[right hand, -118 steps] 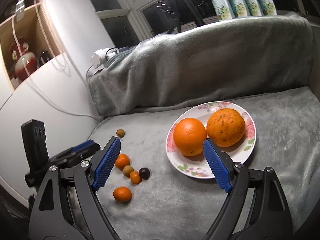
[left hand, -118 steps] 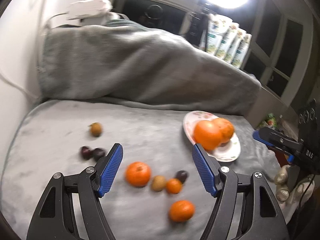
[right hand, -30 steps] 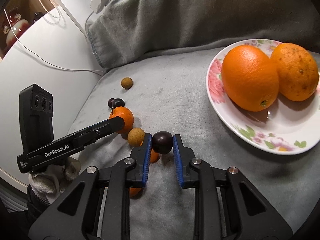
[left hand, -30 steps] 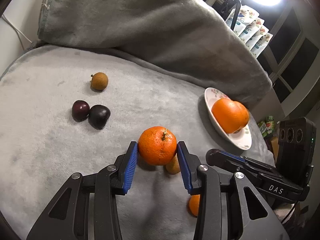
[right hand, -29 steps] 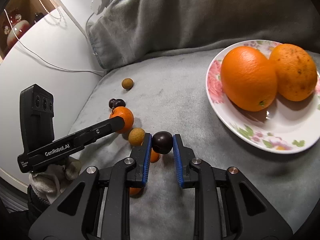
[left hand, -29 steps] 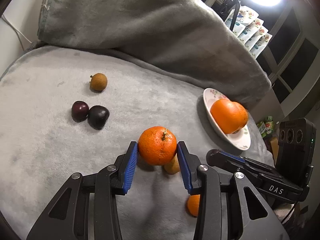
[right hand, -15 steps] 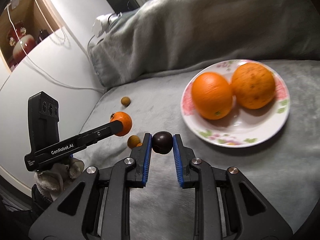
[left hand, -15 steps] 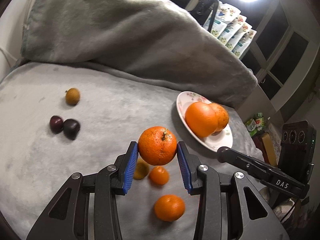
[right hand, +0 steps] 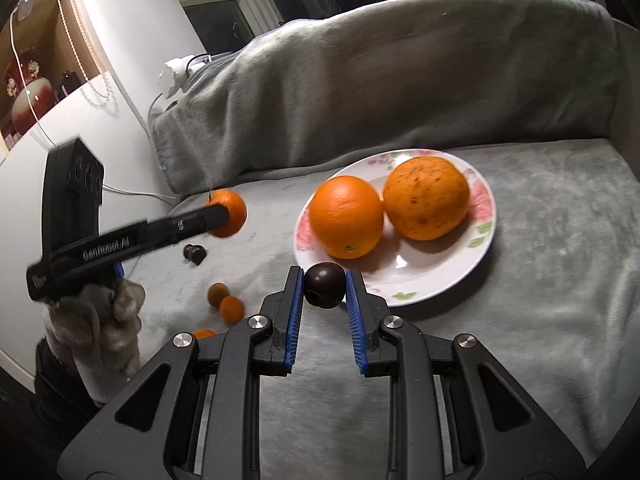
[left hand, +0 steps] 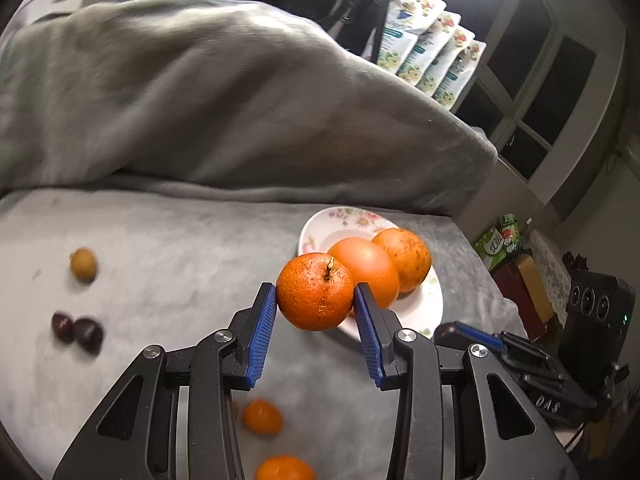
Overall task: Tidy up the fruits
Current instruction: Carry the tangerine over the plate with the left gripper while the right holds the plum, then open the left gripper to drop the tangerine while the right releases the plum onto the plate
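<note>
My left gripper [left hand: 315,312] is shut on a mandarin [left hand: 315,291] and holds it in the air, left of the flowered plate [left hand: 344,220]. The mandarin also shows in the right wrist view [right hand: 230,212]. My right gripper [right hand: 324,296] is shut on a dark plum [right hand: 324,285] just above the plate's near rim [right hand: 420,292]. Two big oranges [right hand: 346,216] [right hand: 426,198] lie on the plate. Loose on the grey blanket are two dark plums [left hand: 78,330], a longan [left hand: 83,265] and two small mandarins [left hand: 262,416] [left hand: 284,469].
A grey blanket-covered backrest [left hand: 200,100] rises behind the seat. A white wall [right hand: 60,152] with a cable runs along the left. Snack packs [left hand: 432,60] stand on the sill behind. The seat edge drops off on the right past the plate [left hand: 480,280].
Both grippers have risen and moved toward the plate with their fruits. The left mandarin now sits in front of the plate's oranges; the plum hangs over the plate's near rim.
</note>
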`<state>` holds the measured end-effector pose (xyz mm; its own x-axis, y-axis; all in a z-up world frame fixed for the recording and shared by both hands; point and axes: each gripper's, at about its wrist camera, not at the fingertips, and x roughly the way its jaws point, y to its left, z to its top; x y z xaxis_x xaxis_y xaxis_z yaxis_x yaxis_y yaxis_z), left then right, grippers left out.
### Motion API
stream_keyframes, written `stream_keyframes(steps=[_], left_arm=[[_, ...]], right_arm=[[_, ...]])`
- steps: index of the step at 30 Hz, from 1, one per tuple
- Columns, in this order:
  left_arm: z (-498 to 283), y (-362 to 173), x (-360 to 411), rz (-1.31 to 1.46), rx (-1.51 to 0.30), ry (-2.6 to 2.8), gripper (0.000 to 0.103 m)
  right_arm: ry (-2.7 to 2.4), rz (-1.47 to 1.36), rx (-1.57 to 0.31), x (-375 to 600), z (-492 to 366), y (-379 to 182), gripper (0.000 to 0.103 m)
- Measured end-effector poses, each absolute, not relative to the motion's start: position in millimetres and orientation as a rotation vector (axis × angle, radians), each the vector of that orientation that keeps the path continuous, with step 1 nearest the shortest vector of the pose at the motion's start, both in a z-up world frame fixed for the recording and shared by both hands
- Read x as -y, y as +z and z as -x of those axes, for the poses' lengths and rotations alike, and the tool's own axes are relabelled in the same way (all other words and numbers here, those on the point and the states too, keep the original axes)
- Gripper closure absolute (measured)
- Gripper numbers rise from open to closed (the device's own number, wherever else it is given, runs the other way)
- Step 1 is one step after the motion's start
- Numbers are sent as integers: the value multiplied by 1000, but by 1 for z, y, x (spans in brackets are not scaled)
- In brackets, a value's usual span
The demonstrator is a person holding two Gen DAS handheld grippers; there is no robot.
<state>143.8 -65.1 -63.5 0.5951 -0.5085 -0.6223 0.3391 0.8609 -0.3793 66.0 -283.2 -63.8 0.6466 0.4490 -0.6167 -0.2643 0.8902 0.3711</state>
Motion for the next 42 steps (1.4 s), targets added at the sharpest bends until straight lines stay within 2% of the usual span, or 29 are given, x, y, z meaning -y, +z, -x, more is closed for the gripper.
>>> stream_keyframes(steps=[21,38,40,41,42], left_arm=[[-200,-55,119,172,-828,-562,65],[-210,-55,124,198,-838,-582,63],[-210,-53,123,208,-828,-584,55],[-210,-52,122,210,-822,-584,53],[-210,-51,123,211,-818,-586,51]], right_arm=[[384,-194,-771,286,-79,-78,80],[374,-191,-774,285,-83,-81,80],[373,-188,-771,284,-83,-81,78],[373,-188,-769,285,-83,-81,71],[373,-188,-765,285,-83,-80,59]])
